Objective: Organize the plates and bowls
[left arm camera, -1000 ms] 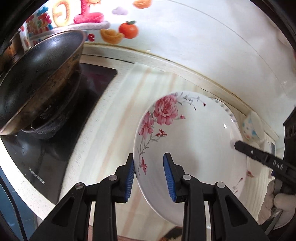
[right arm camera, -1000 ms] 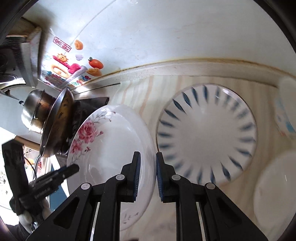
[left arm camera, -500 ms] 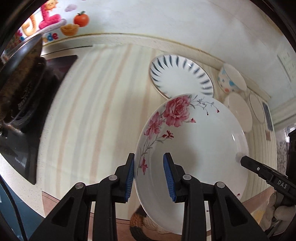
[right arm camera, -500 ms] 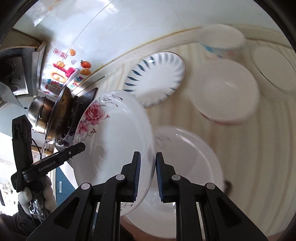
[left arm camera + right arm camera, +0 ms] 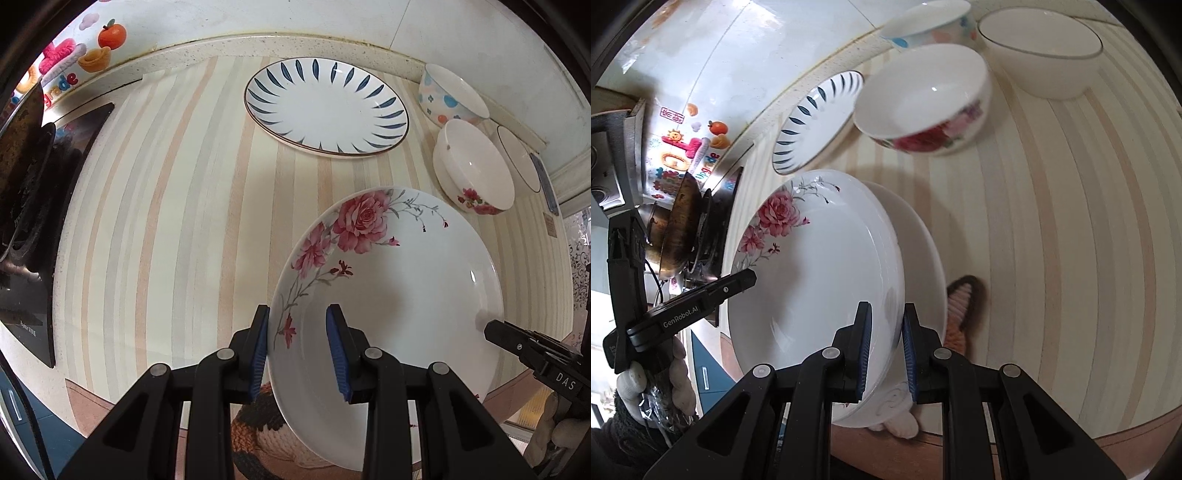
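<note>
White porcelain: the rose plate (image 5: 399, 295) is held off the counter, gripped on two opposite rim edges; its pink roses sit at about 11 o'clock on its face in both views
Left gripper (image 5: 297, 349): clenched on the plate's rim, one blue pad on the underside and one on the inner face; in the right wrist view it (image 5: 753, 277) enters from 9 o'clock, held by a gloved hand (image 5: 657, 384)
Right gripper (image 5: 884, 349): clenched on the opposite rim, the edge pinched between its blue pads; in the left wrist view it (image 5: 491, 328) comes in from 4 o'clock
Second plate (image 5: 923, 251): plain white, directly under the rose plate in the right wrist view and showing past its edge towards 3 o'clock; whether the two touch I cannot tell
Blue-leaf plate (image 5: 327, 107): flat on the striped counter (image 5: 166, 221) at 12 o'clock in the left wrist view, well apart from the held plate
Rose bowl (image 5: 474, 171): upright at 2 o'clock, just beside the blue-leaf plate
Dotted bowl (image 5: 448, 96): behind the rose bowl, against the wall
Rimmed bowl (image 5: 1041, 51): plain white with a thin dark rim, at 1 o'clock in the right wrist view, near the rose bowl
Wok (image 5: 677, 225): dark, on the hob at 9 o'clock in the right wrist view
Wall stickers (image 5: 88, 48): bright fruit and letters at 10 o'clock in the left wrist view
</note>
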A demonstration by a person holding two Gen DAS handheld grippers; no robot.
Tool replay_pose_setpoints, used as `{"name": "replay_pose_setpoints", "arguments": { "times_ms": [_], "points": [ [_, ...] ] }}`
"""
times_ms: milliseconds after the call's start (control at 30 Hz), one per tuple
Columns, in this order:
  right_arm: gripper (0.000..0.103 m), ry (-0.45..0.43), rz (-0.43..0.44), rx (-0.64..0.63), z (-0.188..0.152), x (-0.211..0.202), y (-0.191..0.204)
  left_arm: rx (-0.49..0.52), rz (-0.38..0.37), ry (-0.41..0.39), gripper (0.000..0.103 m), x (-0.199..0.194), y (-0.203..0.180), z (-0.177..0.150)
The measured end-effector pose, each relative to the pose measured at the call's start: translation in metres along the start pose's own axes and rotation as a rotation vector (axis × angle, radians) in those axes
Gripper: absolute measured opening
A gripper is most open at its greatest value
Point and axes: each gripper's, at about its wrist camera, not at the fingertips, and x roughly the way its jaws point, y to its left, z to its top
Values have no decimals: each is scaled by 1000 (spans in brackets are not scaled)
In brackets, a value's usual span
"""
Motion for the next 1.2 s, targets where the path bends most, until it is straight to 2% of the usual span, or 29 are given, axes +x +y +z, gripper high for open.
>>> {"name": "replay_pose_setpoints", "arguments": {
  "times_ms": [433, 733, 967, 1200],
  "points": [
    [18, 36, -14, 11, -2, 6, -6, 1, 33, 44, 28, 15, -5, -4],
    [18, 78, -53, 7, 4, 5, 1, -8, 37, 46, 28, 16, -6, -3],
    [20, 118, -121, 29, 11, 0, 9, -8, 45, 51, 28, 14, -8, -3],
    [20, 135, -72, 54, 13, -9, -1, -49, 29, 38, 28, -8, 3, 3]
  ]
}}
